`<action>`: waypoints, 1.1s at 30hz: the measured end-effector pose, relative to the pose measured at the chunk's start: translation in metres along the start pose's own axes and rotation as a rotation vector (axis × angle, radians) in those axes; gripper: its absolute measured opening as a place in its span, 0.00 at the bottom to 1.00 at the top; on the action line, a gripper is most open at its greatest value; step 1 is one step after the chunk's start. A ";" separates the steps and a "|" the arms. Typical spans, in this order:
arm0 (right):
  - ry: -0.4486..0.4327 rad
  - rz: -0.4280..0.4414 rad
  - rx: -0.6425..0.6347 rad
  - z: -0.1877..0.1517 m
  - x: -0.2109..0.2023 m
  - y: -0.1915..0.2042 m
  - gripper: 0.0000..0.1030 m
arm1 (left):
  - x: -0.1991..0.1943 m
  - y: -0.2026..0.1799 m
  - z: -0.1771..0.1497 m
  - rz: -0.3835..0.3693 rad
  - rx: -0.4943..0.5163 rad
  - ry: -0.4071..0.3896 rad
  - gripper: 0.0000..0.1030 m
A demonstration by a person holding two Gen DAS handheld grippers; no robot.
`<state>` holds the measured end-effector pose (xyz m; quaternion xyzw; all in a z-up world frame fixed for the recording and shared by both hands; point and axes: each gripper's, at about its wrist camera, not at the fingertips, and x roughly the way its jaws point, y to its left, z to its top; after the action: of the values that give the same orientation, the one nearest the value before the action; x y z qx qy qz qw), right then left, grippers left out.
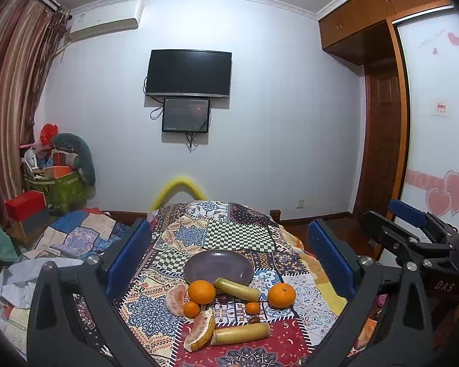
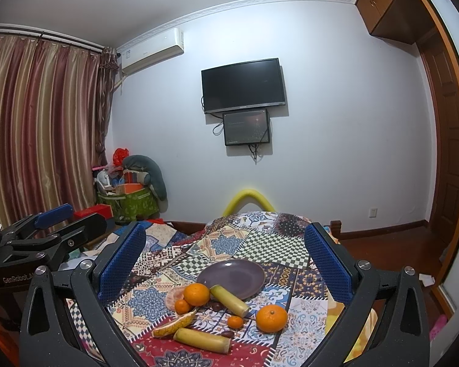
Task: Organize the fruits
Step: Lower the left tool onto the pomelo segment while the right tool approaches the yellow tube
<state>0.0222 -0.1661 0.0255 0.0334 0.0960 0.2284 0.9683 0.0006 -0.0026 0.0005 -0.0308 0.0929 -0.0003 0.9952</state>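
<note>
Fruit cluster sits lower centre of both wrist views, on a patchwork quilt. Empty purple plate just behind the cluster.

Around the plate:
- big orange just beside the plate's near-left rim
- yellow-green cane piece with one end on the near rim, it looks like
- second big orange apart to the right
- two small mandarins: one below the left orange, one centre
- peeled pomelo segment left of the orange
- pomelo wedge with rind nearest the camera, touching a second cane piece
- a few small dark items between them, too small to identify

Nothing between the fingers and the fruit.

Left gripper: fingers spread wide, nothing between the blue pads, held above and short of the fruit. Right gripper: same, spread wide and empty; also seen at right edge of the left view.

Room: white wall, TV with a smaller screen under it, AC unit upper left, striped curtains left, wooden wardrobe right, clutter pile in the left corner.
</note>
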 end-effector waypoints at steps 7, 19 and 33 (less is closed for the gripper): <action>0.002 0.002 0.000 0.004 0.000 0.003 1.00 | 0.001 0.001 0.003 -0.006 -0.006 0.009 1.00; 0.078 0.001 -0.019 -0.004 0.015 0.000 1.00 | 0.017 0.012 -0.005 -0.023 -0.011 0.068 1.00; 0.353 -0.001 -0.022 -0.066 0.075 -0.023 1.00 | 0.078 0.054 -0.066 0.027 -0.039 0.323 0.86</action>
<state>0.0849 -0.1521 -0.0549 -0.0179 0.2619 0.2314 0.9368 0.0645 0.0468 -0.0818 -0.0486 0.2519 0.0098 0.9665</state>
